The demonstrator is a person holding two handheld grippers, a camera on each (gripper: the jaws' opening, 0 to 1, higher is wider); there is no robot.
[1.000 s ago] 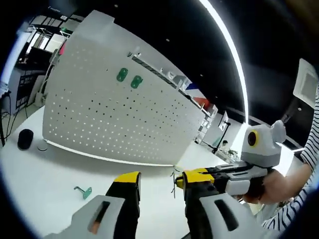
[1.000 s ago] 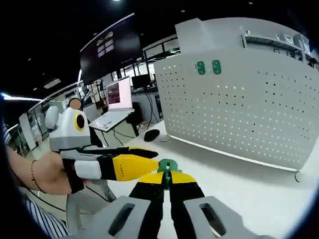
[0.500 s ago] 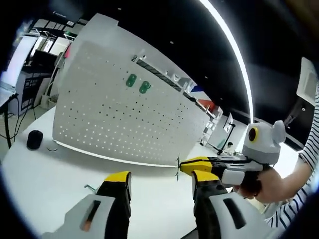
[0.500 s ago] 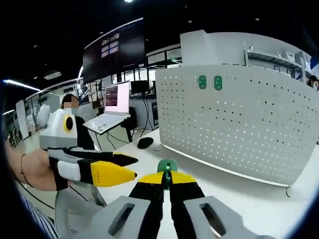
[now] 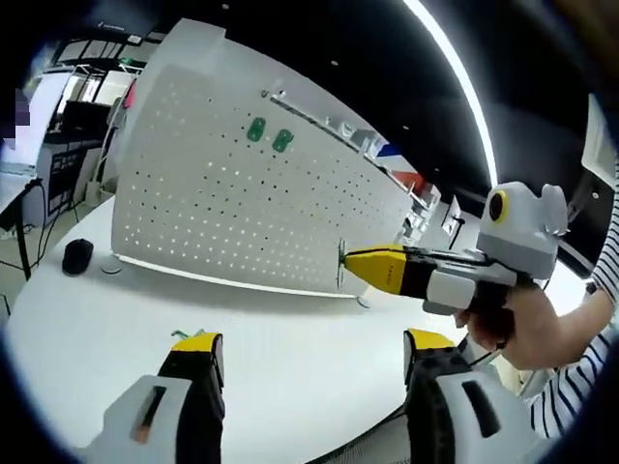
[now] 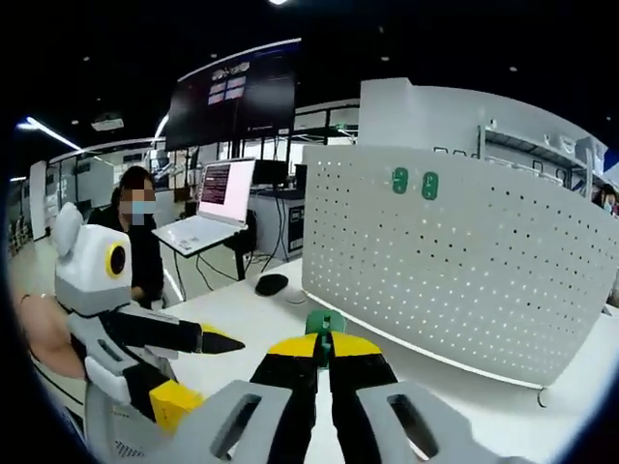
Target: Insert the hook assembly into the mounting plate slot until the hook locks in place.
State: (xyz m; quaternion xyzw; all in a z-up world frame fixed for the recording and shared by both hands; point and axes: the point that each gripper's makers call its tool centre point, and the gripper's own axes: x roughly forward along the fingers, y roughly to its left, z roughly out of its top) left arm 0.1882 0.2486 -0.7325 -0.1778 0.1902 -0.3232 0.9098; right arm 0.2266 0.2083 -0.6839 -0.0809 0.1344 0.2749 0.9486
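Your right gripper (image 6: 325,350) is clenched on the green hook (image 6: 325,324), aimed at the pegboard (image 6: 464,261); your left gripper (image 5: 314,353) is released, clear of the approach.

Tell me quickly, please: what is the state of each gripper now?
Left gripper: open, jaws wide apart, holding nothing.
Right gripper: shut on the green hook, carried toward the white pegboard.

I see white worktop (image 5: 290,338) | upright pegboard (image 5: 232,213) standing on it | black mouse (image 5: 76,256) beside board | small green hook (image 5: 184,335) lying near me
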